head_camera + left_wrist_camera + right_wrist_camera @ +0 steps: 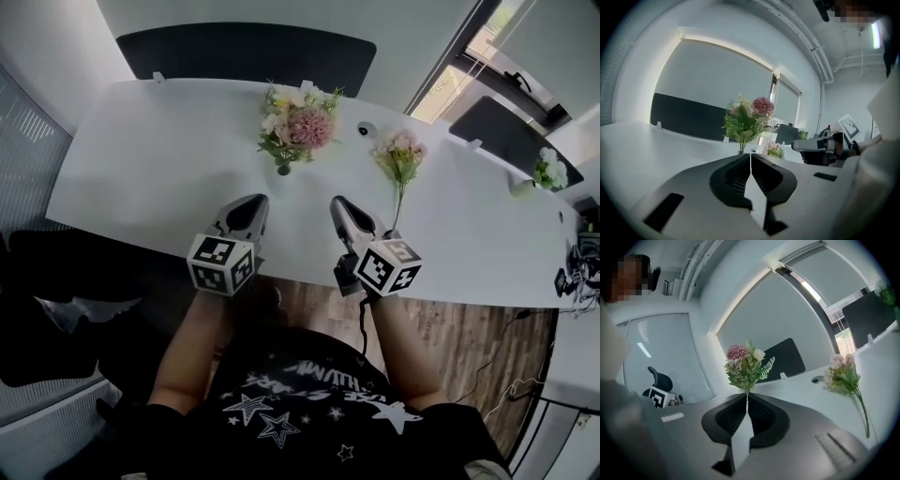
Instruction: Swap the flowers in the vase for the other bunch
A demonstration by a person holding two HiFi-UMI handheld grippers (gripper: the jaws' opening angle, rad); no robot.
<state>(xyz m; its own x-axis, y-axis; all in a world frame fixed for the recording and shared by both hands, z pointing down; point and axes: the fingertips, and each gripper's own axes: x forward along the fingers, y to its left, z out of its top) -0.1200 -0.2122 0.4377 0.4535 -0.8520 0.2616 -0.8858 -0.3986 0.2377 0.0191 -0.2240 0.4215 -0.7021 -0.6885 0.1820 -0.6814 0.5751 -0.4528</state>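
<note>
Fingers together and empty on left gripper [257, 201] and right gripper [337, 202]. Ahead, nearer the left: upright bunch [298, 122] in the vase [283, 169]. Just beside the right (stem end toward it): other bunch [398, 155], flat on the counter [141, 178].

Vase [283, 169] under the bouquet [298, 122]: tiny, perhaps glass, largely hidden by leaves.

Both claws [249, 212] [344, 214] closed, empty.

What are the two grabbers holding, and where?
Nothing. The left gripper and right gripper are both shut and empty; the vase flowers and loose bunch sit untouched on the table.
</note>
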